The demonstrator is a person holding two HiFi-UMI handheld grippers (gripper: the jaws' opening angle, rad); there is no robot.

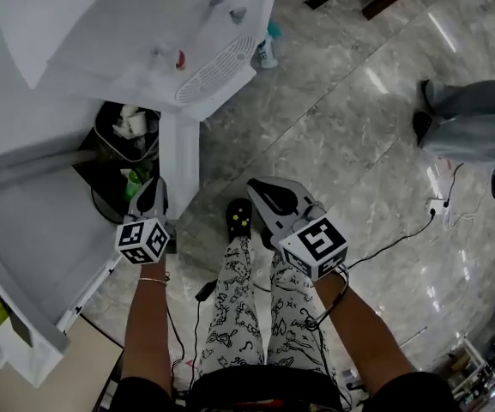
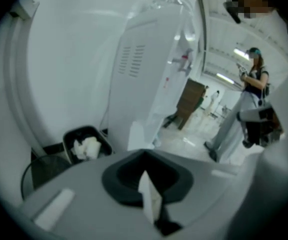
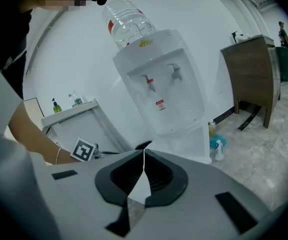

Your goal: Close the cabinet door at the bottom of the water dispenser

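Note:
From above, the white water dispenser (image 1: 144,50) shows its two taps and round drip grille. Below it a white door panel (image 1: 180,161) stands out toward me, swung open, with a dark space to its left. My left gripper (image 1: 151,191) is shut and empty, its tips just left of that panel; whether they touch it I cannot tell. My right gripper (image 1: 260,194) is shut and empty, over the floor to the panel's right. The right gripper view shows the dispenser (image 3: 163,84) front-on, the bottle on top and the lower panel (image 3: 193,139). The left gripper view shows the dispenser's side (image 2: 148,79).
A black bin (image 1: 127,131) with crumpled paper sits left of the dispenser, also in the left gripper view as the bin (image 2: 86,146). A white counter (image 1: 24,221) fills the left. A small bottle (image 1: 267,51), a floor cable (image 1: 401,234) and another person's legs (image 1: 474,123) lie right.

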